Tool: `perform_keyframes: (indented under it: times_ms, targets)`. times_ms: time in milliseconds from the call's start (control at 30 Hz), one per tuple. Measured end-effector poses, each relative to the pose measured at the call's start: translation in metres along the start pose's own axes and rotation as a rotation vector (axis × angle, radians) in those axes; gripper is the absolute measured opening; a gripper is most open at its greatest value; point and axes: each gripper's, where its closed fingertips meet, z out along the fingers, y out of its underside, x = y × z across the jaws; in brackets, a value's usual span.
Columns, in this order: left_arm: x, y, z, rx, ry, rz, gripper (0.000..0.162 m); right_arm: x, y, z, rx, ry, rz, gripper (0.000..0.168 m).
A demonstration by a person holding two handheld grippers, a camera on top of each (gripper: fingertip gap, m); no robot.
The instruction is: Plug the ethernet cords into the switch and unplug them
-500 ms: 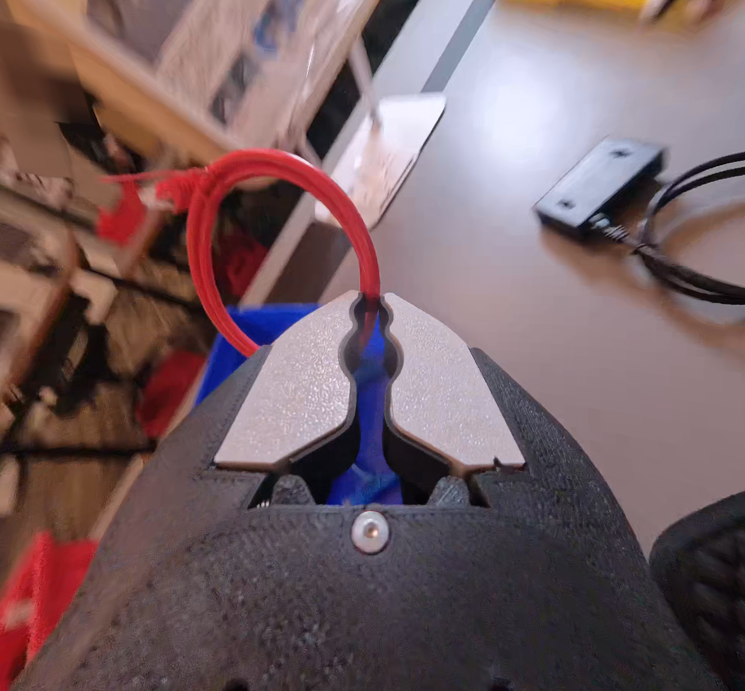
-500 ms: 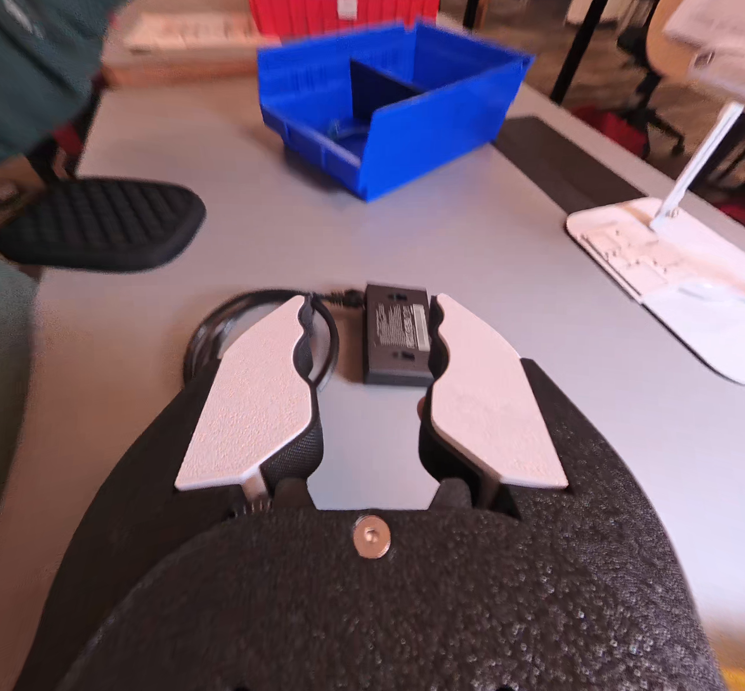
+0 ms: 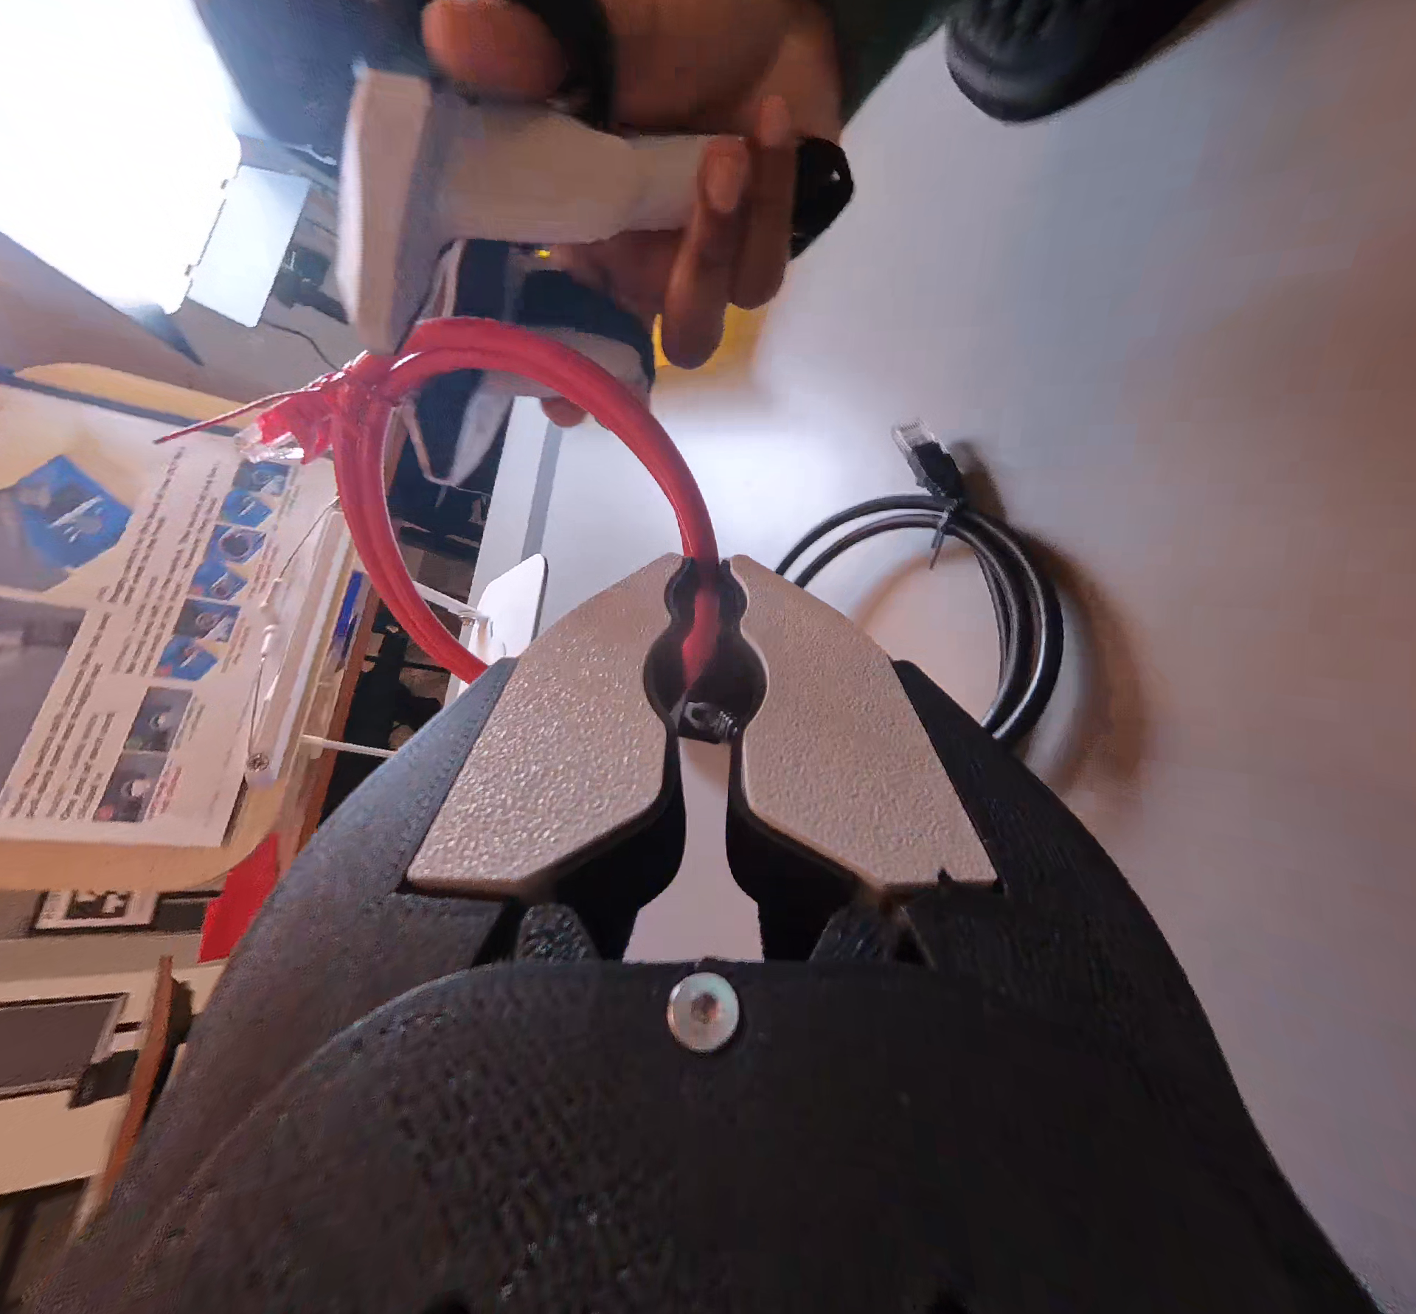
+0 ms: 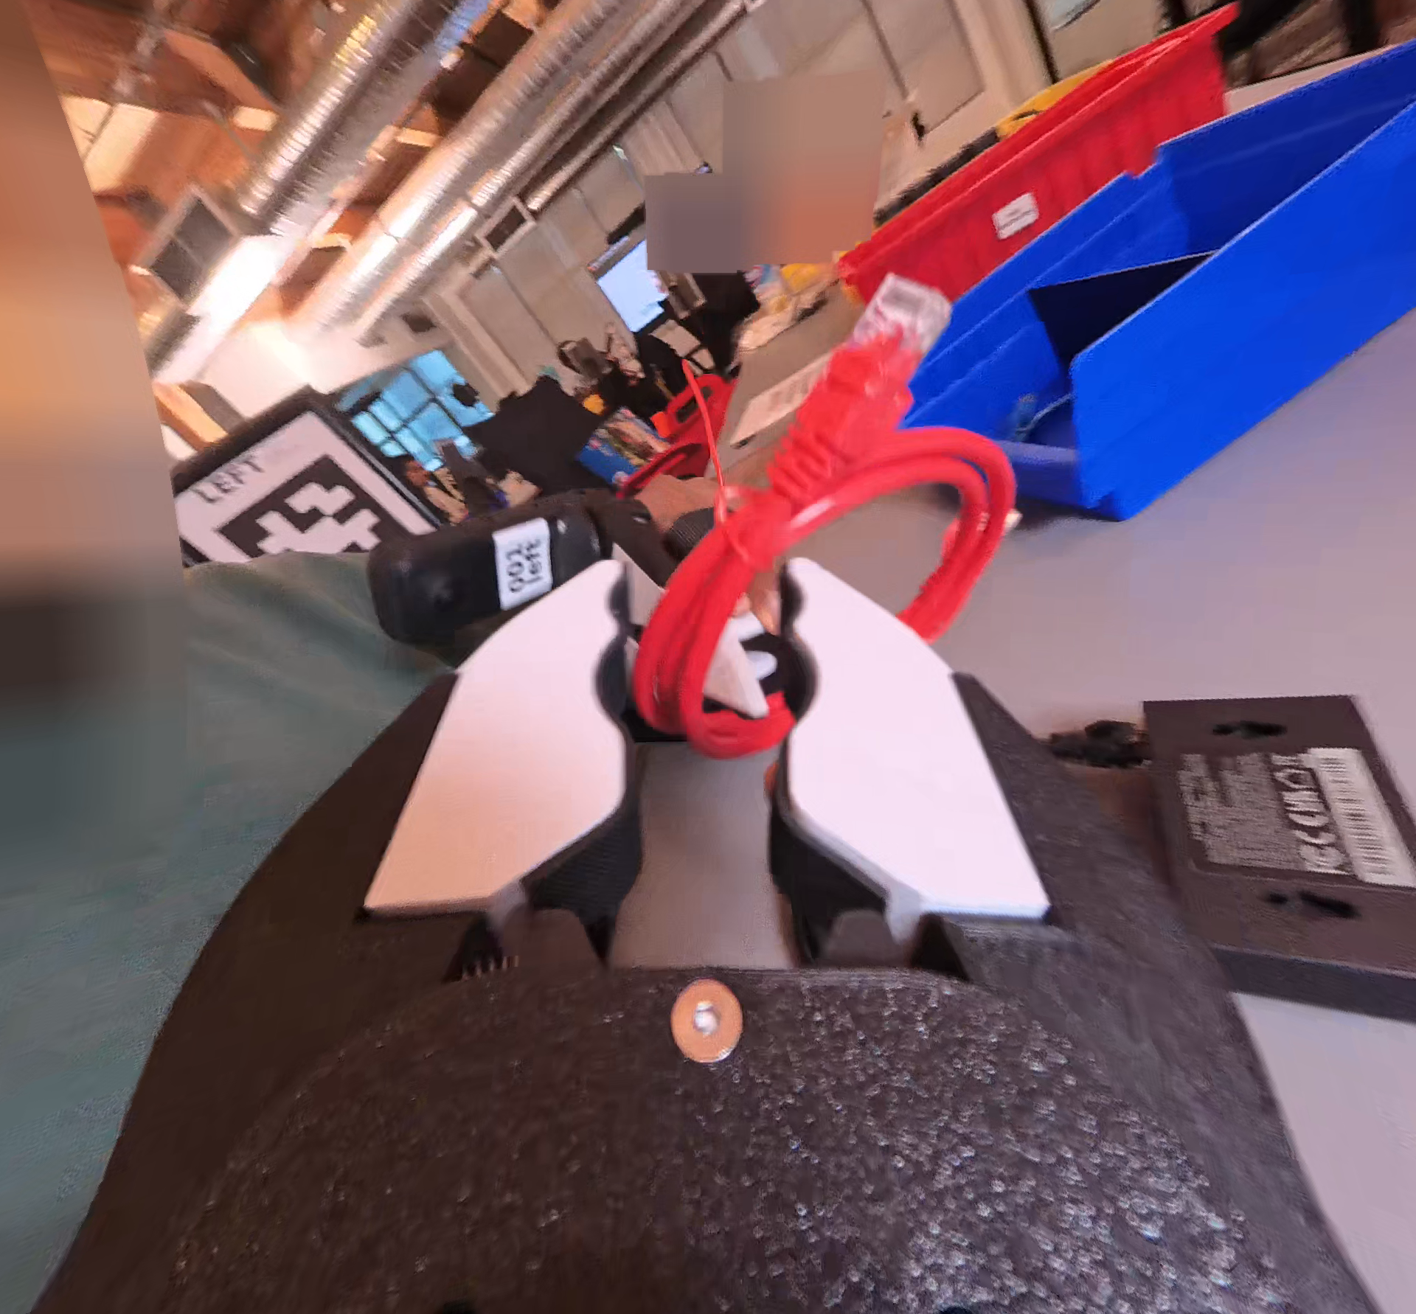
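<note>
My left gripper (image 3: 705, 580) is shut on a coiled red ethernet cord (image 3: 536, 388) and holds it in the air; its clear plug (image 3: 268, 438) sticks out to the left. In the right wrist view the red cord (image 4: 958, 511) hangs in the gap of my right gripper (image 4: 705, 588), which is open with its fingers on either side of the coil. The plug (image 4: 904, 316) points up. The left gripper's white fingertips (image 4: 739, 672) show inside the coil. The black switch (image 4: 1287, 833) lies label-up on the table at the right. A coiled black ethernet cord (image 3: 1019, 588) lies on the table.
A blue bin (image 4: 1195, 358) and a red bin (image 4: 1073, 189) stand at the back right of the grey table (image 4: 1149, 588). A hand (image 3: 689, 51) holds the right gripper's white handle (image 3: 498, 182) just beyond the red cord. A green sleeve (image 4: 191, 741) fills the left. The tips of one gripper are about 7 cm away from the tips of the other. Left tips and right tips are each some 15 cm from the black switch (image 4: 1287, 833).
The left gripper has swung round with the red cord and brought it between the right gripper's fingers. The right gripper has tilted up off the switch, and its fingers have narrowed a little.
</note>
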Motion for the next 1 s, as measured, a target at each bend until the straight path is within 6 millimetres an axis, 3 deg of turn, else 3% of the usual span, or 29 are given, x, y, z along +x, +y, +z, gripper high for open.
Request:
perform_keyframes:
  times_ms: [67,167,233,400,533,600,667,800,867,1000]
  targets:
    - [0.007,0.007,0.005,-0.037,0.001,0.061,0.006,-0.003,0.008,0.002,-0.024,-0.049,0.002,0.022]
    - [0.005,0.014,0.005,-0.055,-0.021,0.074,0.006,-0.009,0.016,0.001,-0.046,-0.091,-0.087,0.017]
    - [0.0,0.014,0.001,-0.015,-0.019,-0.006,0.008,-0.015,0.019,-0.001,-0.065,-0.116,-0.15,0.015]
    - [-0.035,0.012,-0.019,0.226,0.045,-0.511,0.018,-0.027,0.025,-0.005,-0.113,-0.133,-0.352,0.013]
    - [-0.078,0.031,-0.036,0.432,0.044,-0.915,0.027,-0.037,0.025,-0.012,-0.112,-0.15,-0.437,0.013]
    - [-0.081,0.037,-0.031,0.47,0.086,-1.026,0.039,-0.042,0.024,-0.013,-0.089,-0.172,-0.453,0.013]
    - [-0.081,0.025,-0.025,0.556,0.166,-1.123,0.05,-0.047,0.023,-0.013,-0.072,-0.194,-0.46,0.013]
    - [-0.092,0.0,-0.018,0.653,0.188,-1.139,0.028,-0.046,0.021,-0.011,-0.036,-0.188,-0.46,0.013]
    - [-0.102,0.001,-0.012,0.616,0.128,-1.12,0.018,-0.041,0.024,-0.011,-0.03,-0.173,-0.448,0.013]
    - [-0.113,0.004,-0.004,0.524,0.047,-1.055,0.016,-0.018,0.043,-0.002,-0.084,-0.106,-0.332,0.014]
